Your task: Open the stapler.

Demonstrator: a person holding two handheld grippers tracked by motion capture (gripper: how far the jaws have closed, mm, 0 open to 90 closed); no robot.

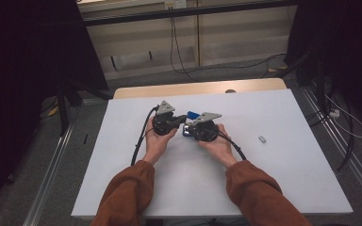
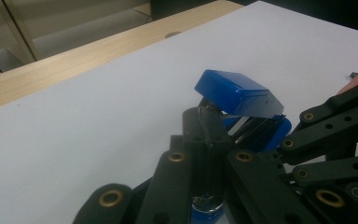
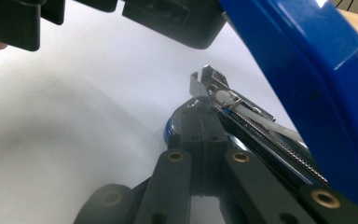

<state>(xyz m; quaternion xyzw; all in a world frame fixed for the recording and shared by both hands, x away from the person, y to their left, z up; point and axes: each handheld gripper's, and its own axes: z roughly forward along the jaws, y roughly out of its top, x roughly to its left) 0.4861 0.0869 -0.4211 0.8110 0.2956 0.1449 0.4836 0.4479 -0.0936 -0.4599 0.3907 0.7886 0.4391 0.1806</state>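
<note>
Both grippers, left [image 1: 181,117] and right [image 1: 187,130], sit with jaws together, clamped on the blue stapler [image 1: 191,115] at frame centre, its lid already swung up, while the small grey staple strip [image 1: 262,139] at right waits, unloaded.

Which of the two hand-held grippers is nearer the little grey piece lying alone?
The right gripper, in the person's right hand: the small grey piece lies out to its side, while the left gripper sits farther away.
</note>
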